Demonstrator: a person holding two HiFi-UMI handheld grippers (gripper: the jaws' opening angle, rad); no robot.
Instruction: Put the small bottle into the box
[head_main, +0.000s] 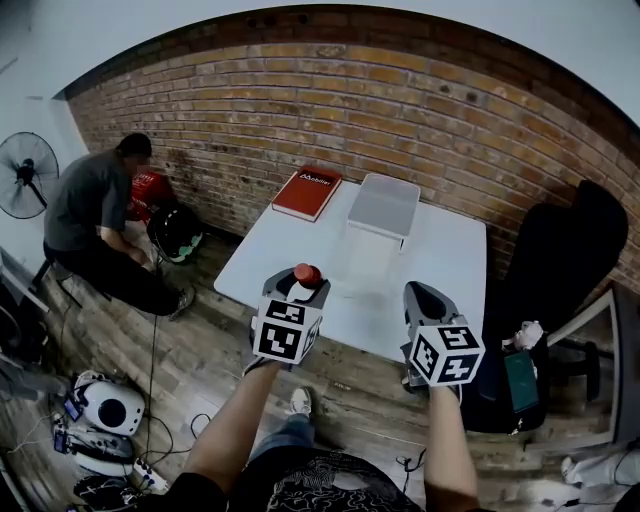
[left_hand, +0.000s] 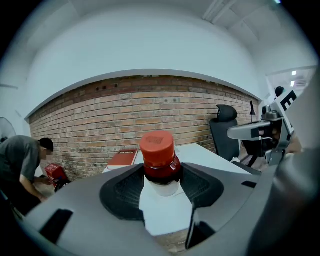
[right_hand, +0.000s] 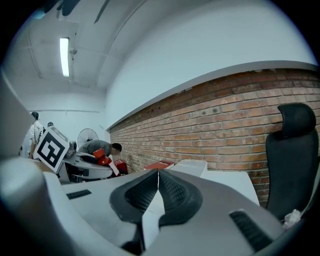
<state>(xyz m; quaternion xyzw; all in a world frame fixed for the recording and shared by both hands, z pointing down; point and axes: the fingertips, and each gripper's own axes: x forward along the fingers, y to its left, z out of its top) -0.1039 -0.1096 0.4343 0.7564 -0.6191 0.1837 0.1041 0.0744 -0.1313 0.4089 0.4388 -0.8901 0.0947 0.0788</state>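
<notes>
The small bottle (head_main: 306, 277), with a red cap and white label, is held upright in my left gripper (head_main: 303, 290) above the near edge of the white table (head_main: 440, 260). In the left gripper view the jaws close on the bottle (left_hand: 160, 155) just below its cap. The clear plastic box (head_main: 375, 235) stands at the table's middle back, its lid (head_main: 384, 204) lying on top. My right gripper (head_main: 424, 297) hovers at the near right edge, shut and empty; its jaws meet (right_hand: 158, 184) with nothing between them. The box (right_hand: 190, 167) lies ahead of it.
A red book (head_main: 307, 192) lies at the table's back left corner. A black office chair (head_main: 565, 270) stands to the right. A person (head_main: 100, 225) crouches on the floor at left by a fan (head_main: 27, 174). A brick wall (head_main: 400, 110) runs behind.
</notes>
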